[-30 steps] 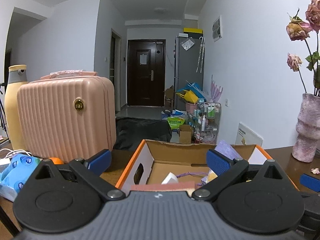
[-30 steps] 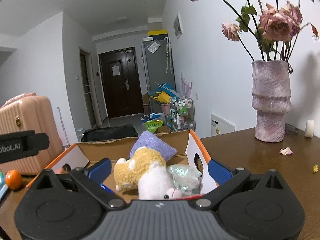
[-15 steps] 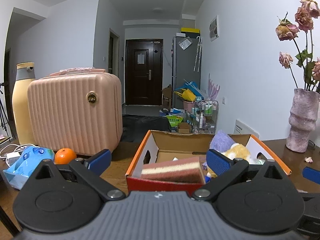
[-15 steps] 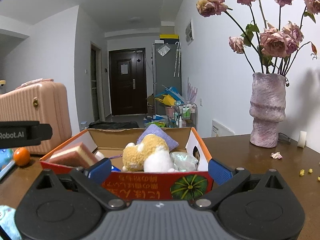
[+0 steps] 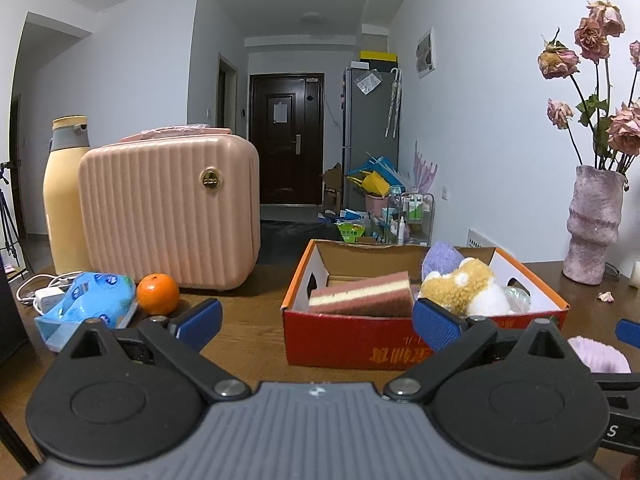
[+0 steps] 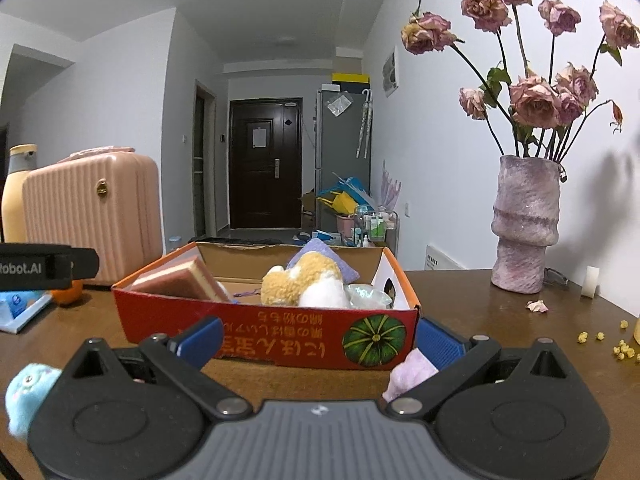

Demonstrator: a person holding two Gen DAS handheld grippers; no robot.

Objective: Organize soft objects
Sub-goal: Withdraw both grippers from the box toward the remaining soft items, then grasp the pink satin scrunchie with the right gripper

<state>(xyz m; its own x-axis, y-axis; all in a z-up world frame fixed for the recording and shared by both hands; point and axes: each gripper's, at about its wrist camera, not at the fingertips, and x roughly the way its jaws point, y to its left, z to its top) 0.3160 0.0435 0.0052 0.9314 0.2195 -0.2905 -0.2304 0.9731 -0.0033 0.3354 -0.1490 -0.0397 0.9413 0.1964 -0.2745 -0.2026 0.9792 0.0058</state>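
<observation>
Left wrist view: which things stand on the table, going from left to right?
Yellow bottle → blue packet → orange → pink suitcase → cardboard box → vase.

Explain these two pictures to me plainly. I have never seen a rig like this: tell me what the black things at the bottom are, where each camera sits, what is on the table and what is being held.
No robot arm here: a person holds a two-finger gripper in each hand, and each carries a fisheye camera looking forward along its blue-padded fingers. One picture is from the left gripper, the other from the right gripper. Both are open and hold nothing.

On the brown table stands a red cardboard box containing a layered sponge, a yellow and white plush toy and a purple cushion. A pale pink soft thing and a blue plush lie in front of the box. Also there: a pink case, an orange, a vase.
</observation>
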